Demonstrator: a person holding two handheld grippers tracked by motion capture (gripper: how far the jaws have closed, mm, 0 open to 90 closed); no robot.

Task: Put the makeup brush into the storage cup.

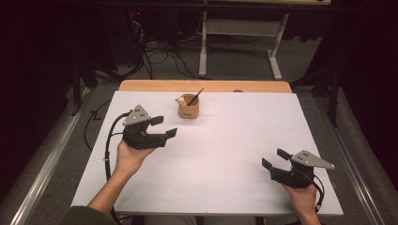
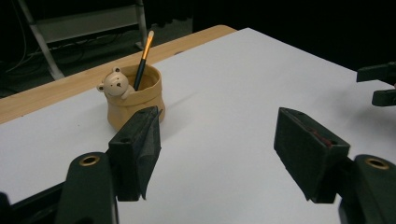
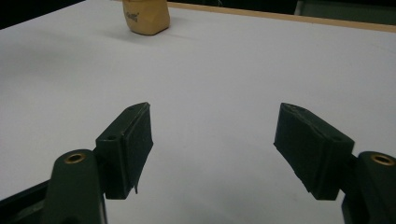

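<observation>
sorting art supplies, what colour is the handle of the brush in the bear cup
Black, with an orange band near its top end. The brush in the cup shows best in the left gripper view.

Your right gripper [image 3: 212,140] holds its two black jaws wide apart with nothing between them, above the white table surface [image 3: 224,70]. Far ahead to the left stands the tan, rounded holder [image 3: 144,16], its top cut off, near the wooden table edge [image 3: 289,16].
</observation>
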